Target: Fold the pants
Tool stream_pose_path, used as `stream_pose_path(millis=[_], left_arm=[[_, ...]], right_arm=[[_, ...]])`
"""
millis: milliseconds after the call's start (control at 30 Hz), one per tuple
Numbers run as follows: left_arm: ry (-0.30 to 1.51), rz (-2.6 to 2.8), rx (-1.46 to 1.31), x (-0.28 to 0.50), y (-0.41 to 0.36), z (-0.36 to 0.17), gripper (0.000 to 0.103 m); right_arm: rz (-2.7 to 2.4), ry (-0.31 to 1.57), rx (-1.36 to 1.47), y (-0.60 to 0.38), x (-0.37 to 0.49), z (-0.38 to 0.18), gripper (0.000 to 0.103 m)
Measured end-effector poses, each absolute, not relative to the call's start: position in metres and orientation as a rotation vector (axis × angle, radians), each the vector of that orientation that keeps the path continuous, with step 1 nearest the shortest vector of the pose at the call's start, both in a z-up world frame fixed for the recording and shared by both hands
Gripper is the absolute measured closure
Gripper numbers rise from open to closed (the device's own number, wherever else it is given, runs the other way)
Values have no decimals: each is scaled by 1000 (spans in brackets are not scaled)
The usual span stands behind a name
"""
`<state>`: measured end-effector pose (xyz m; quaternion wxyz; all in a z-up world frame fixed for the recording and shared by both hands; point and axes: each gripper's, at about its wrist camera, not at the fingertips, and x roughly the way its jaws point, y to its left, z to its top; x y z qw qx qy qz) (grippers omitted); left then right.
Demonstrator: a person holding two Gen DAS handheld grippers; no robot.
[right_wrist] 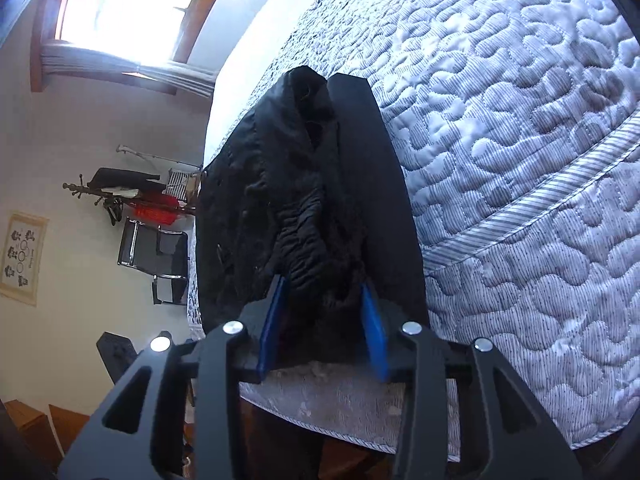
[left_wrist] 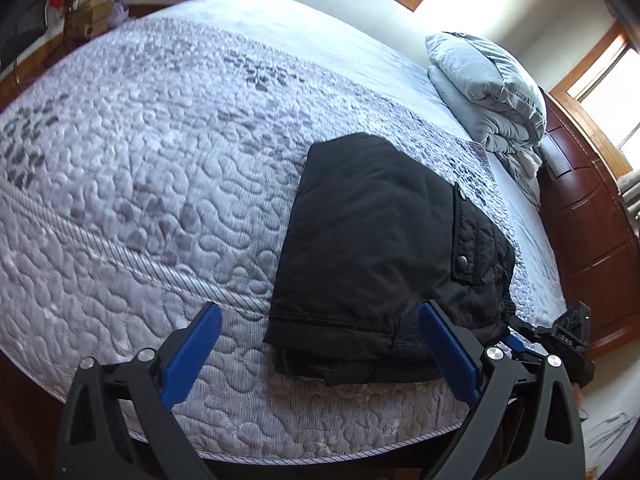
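Black pants [left_wrist: 372, 248] lie before the spread left fingers [left_wrist: 200, 344]; right fingers [right_wrist: 374, 320] pinch their waistband.

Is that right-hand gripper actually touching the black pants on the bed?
Touching. In the right wrist view, the right gripper has the bunched waistband of the black pants pressed between its blue fingers.

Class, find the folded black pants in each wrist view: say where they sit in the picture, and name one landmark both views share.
Left wrist view: the folded black fabric pants lie right of centre, near the mattress's front edge.
Right wrist view: the pants fill the centre, their bunched edge between the right gripper jaws.
Shared landmark: the pale quilted mattress with its striped band.
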<state>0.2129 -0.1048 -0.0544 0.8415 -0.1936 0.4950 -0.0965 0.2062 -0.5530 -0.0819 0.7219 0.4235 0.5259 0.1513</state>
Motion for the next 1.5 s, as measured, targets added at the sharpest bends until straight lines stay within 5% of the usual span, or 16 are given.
stream_pose_path(millis=[300,500,1033,1500], left_arm=[[1012,-283,-304,223,-129,-11,4],[967,-295,-262,233,-139,9,4],[943,-356,-195,264,-154,13,4],[1081,-335,-194,298,-155,-56,4]], right_arm=[[252,1086,759,-578,205,-24,42],[105,1044,404,-563,213,21,14],[171,1142,486,-539,246,-19,12],[172,1199,538,-544,254,-56,12]])
